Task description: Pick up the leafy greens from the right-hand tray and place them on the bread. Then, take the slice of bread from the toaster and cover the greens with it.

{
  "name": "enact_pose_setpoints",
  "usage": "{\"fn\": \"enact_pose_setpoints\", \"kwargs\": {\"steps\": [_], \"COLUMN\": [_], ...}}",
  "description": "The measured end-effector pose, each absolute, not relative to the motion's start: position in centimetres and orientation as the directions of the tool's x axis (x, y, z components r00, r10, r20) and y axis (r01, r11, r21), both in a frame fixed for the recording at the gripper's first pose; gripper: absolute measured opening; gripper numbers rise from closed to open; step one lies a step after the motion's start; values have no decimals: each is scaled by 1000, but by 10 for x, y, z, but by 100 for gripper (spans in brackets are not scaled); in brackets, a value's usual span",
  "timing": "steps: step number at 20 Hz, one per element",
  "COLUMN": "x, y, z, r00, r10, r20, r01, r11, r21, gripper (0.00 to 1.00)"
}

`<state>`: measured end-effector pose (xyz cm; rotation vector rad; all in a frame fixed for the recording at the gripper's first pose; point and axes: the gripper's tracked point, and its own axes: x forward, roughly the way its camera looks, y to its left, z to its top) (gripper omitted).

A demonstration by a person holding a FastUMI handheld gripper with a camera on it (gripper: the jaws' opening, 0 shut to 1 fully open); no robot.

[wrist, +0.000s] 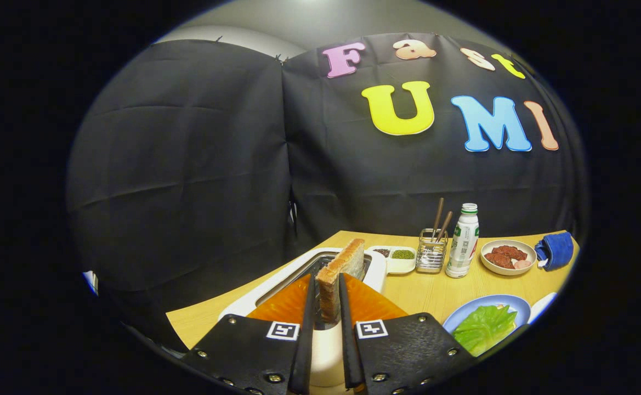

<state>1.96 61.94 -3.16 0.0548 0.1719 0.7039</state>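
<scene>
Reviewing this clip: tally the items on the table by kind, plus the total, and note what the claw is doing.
Toaster: 1
Bread slice, claw shut on it: 1
Dishes (condiment, meat bowl, greens plate): 3
Bottle: 1
Utensil holder: 1
Blue cloth: 1
Total: 8

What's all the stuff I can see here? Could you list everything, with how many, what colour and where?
bread: 1 slice, brown crust, upright in the toaster slot, between the claw's fingers
toaster: 1, white, just ahead of the claw
greens: 1 leaf, green, on the blue plate
plate: 1, blue, right of the claw
dish: 1, white, two compartments, right of the toaster
holder: 1, metal, holds brown chopsticks, right of the dish
bottle: 1, white, green cap, right of the holder
bowl: 1, white, red-brown food, right of the bottle
cloth: 1, blue, beside the bowl
table: 1, light wood
claw: 1, fingers pressing both faces of the bread
</scene>
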Motion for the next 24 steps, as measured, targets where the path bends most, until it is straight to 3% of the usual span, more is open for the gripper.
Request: {"fn": "enact_pose_setpoints", "kwargs": {"steps": [7, 8, 9, 10, 24], "x": [32, 29, 33, 32, 23], "y": [626, 625, 626, 624, 590], "z": [-38, -36, -36, -35, 27], "r00": [778, 783, 793, 793, 763], "r10": [617, 611, 600, 602, 645], "r20": [-118, -117, -104, -92, 49], "r01": [-610, -607, -596, -597, -639], "r11": [787, 791, 800, 799, 739], "r21": [88, 74, 74, 75, 212], "gripper": [25, 15, 15, 2, 2]}}
